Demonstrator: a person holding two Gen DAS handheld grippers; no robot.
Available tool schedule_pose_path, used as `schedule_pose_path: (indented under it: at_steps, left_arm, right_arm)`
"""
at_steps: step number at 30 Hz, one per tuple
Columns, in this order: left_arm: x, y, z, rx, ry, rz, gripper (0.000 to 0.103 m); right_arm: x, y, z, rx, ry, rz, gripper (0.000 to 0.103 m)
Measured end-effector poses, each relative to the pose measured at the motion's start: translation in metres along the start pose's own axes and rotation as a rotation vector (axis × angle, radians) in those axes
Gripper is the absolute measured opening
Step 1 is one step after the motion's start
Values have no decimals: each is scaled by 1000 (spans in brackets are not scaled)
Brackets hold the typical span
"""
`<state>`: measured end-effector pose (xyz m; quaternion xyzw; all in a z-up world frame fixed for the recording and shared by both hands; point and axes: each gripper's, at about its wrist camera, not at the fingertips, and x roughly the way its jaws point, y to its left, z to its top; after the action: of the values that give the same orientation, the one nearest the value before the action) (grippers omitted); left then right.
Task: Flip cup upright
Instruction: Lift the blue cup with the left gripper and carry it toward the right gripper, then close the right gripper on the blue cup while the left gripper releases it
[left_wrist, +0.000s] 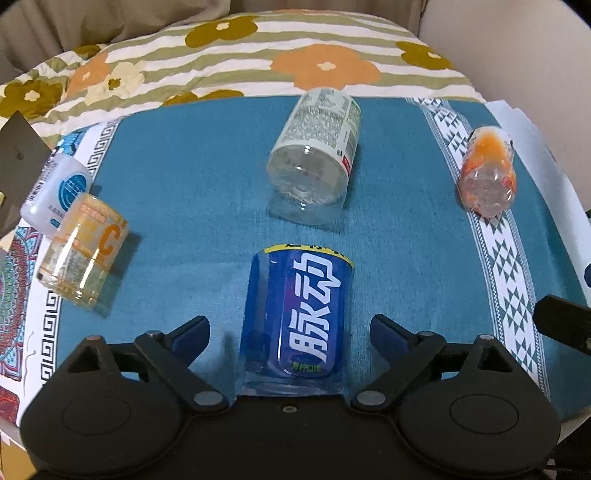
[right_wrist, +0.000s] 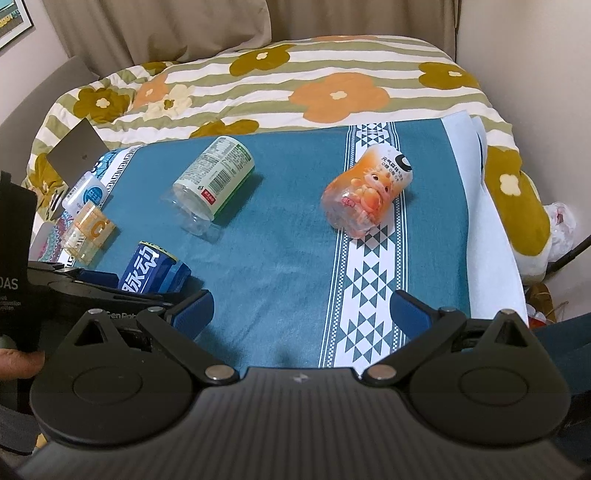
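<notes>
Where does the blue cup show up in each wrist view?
Left wrist: blue cup bottom centre, lying between the open left gripper fingers.
Right wrist: blue cup lower left, lying by the left gripper; right gripper is open over bare cloth.
Shared landmark: the green-labelled cup lying beyond it.

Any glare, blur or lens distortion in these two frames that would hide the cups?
Left wrist view: strong fisheye bending at the edges, bright glare streaks on the yellow-label cup, blue cup sharp between the open left hand-held gripper. Right wrist view: same barrel distortion, soft even light, short shadows, orange cup clear ahead of the open right hand-held gripper.
</notes>
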<state>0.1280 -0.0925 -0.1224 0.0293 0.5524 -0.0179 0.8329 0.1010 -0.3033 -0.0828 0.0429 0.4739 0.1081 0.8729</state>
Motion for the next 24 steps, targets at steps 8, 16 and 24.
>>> schedule_pose_path:
  at_steps: [8, 16, 24]
  left_arm:
    - [-46, 24, -13, -21, -84, -17, 103]
    - [-81, 69, -33, -49, -150, -23, 103]
    - [-92, 119, -50, -51, -183, -18, 103]
  right_arm:
    - [-20, 22, 7, -10, -25, -9, 103]
    - [-35, 72, 23, -16, -57, -23, 103]
    - [-21, 119, 44, -3, -1, 5, 103]
